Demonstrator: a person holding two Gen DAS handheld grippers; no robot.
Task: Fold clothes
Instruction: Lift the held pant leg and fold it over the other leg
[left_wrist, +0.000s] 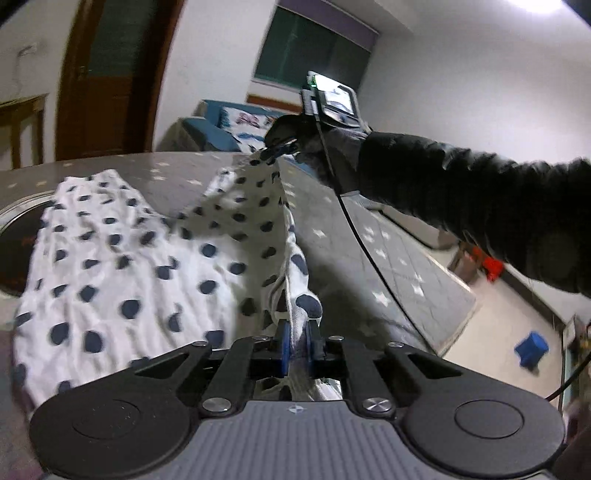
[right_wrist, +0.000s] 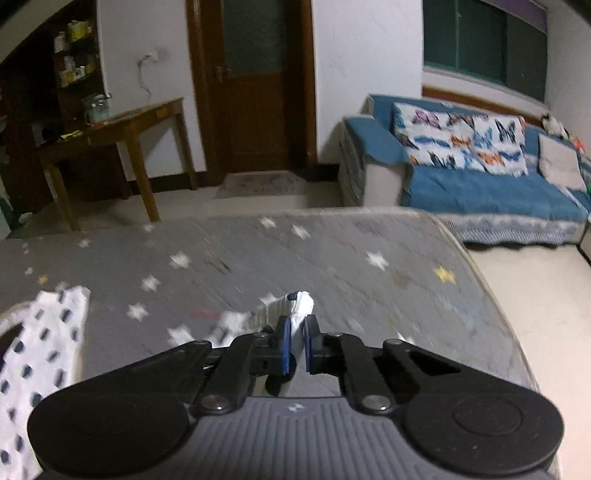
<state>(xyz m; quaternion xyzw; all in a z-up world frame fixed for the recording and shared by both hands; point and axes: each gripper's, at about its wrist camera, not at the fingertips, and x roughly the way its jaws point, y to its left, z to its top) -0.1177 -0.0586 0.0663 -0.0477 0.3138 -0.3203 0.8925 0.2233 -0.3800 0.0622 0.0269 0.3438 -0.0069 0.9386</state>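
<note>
A white garment with dark blue dots (left_wrist: 122, 258) lies partly on the grey star-patterned table (left_wrist: 369, 236). My left gripper (left_wrist: 297, 347) is shut on one edge of it, close to the camera. My right gripper (left_wrist: 277, 149), held by a black-sleeved arm, is shut on the far corner and lifts that edge above the table. In the right wrist view my right gripper (right_wrist: 295, 349) pinches a white fold of the garment (right_wrist: 299, 304), and the rest of the cloth (right_wrist: 40, 350) hangs at lower left.
A blue sofa (right_wrist: 480, 184) with butterfly cushions stands past the table's far edge (right_wrist: 332, 214). A wooden side table (right_wrist: 122, 129) and a brown door (right_wrist: 255, 92) stand by the wall. A blue box (left_wrist: 532, 349) and red items (left_wrist: 491, 267) lie on the floor.
</note>
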